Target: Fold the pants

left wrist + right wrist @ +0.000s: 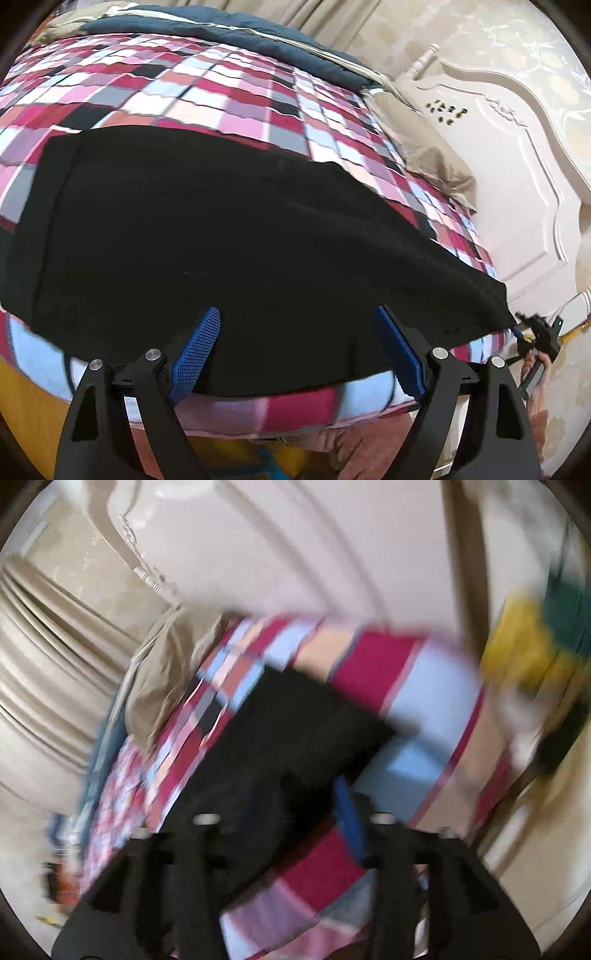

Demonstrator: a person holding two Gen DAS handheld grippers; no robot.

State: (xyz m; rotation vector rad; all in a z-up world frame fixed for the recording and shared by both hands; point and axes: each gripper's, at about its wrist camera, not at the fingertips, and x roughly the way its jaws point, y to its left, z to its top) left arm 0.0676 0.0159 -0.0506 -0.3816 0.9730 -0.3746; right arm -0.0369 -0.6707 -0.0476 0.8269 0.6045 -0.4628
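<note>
Wide apart on the left gripper (295, 332), both blue ribbed pads bare, nothing pinched, and the black pants (221, 229) spread flat just ahead of and beneath the tips. Over on the right gripper (295, 805) the picture is smeared; one blue pad shows clear of the cloth, the other is lost against the dark fabric, so the jaws look parted with no grip I can confirm. The pants' corner lies between and just ahead of them.

From the left view the garment reads as one broad dark slab on the checked bedspread (221, 92), near edge hanging close to the mattress edge, far end tapering toward the right gripper. My read: a fold has been laid and both hands are free, lining up for the next one. That calls for each jaw to close on a near corner, catching every layer.

Soft, matte, knit-looking cloth, no sheen; it should drape and slip rather than hold a crease. Pink, red and pale-blue squares underneath; a beige pillow (436, 162) sits beyond.
</note>
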